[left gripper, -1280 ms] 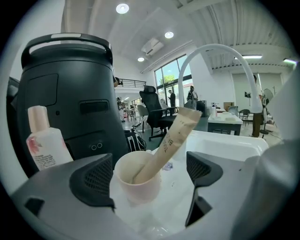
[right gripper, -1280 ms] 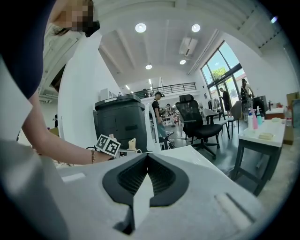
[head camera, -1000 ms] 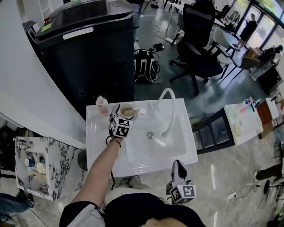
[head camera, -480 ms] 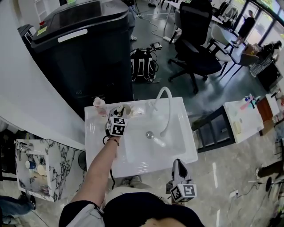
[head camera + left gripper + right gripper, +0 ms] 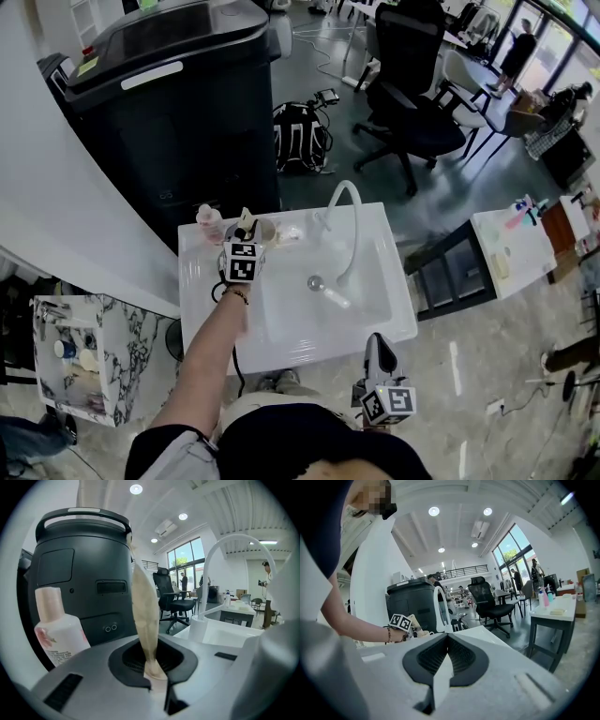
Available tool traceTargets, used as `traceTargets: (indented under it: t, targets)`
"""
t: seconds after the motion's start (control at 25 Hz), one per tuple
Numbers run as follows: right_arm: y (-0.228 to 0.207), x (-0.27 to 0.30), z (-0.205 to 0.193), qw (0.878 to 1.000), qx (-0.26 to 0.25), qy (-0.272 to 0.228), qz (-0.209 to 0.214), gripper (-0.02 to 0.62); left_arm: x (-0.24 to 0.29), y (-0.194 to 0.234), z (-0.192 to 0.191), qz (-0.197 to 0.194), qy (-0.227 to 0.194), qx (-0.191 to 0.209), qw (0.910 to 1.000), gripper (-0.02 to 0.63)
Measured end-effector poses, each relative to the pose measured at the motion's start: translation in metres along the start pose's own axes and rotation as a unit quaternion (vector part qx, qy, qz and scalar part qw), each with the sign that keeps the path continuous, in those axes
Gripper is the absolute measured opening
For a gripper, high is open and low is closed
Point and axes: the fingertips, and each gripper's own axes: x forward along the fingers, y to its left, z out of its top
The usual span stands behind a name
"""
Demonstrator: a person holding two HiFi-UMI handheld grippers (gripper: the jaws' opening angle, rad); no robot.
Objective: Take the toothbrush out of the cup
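In the left gripper view a beige toothbrush (image 5: pixel 143 606) stands upright, its handle pinched between the pads of my left gripper (image 5: pixel 157 679), whose jaws are closing tight on it. From the head view the left gripper (image 5: pixel 246 234) is at the left rim of the cup (image 5: pixel 264 231) on the sink's back ledge, and the toothbrush (image 5: pixel 246 217) sticks up from it. The cup itself is hidden in the left gripper view. My right gripper (image 5: pixel 374 342) hangs in front of the sink, its jaws (image 5: pixel 443 667) shut on nothing.
A pink-labelled bottle (image 5: pixel 58 630) stands just left of the cup. A white arched faucet (image 5: pixel 345 220) rises over the basin of the white sink (image 5: pixel 398 314). A tall black bin (image 5: pixel 178 103) stands behind the sink, an office chair (image 5: pixel 412 103) farther right.
The left gripper has shifted a little left and back from above the cup's mouth, and the toothbrush now rises from its jaws. The right gripper has stayed put.
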Motion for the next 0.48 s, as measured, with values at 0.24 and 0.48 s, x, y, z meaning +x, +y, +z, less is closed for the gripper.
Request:
traceTargets:
  t: [0.24,0.48]
  targets:
    - [0.007,0.001,0.004,1.000,-0.011,-0.009,0.013,0.005,-0.017,-0.005,0.022,-0.013,-0.024,0.019,0.9994,0.021]
    - [0.012,-0.004,0.004,0.999,-0.022,-0.010,0.023,0.005,-0.049,-0.015,0.053,-0.021,-0.067,0.016,0.9974,0.021]
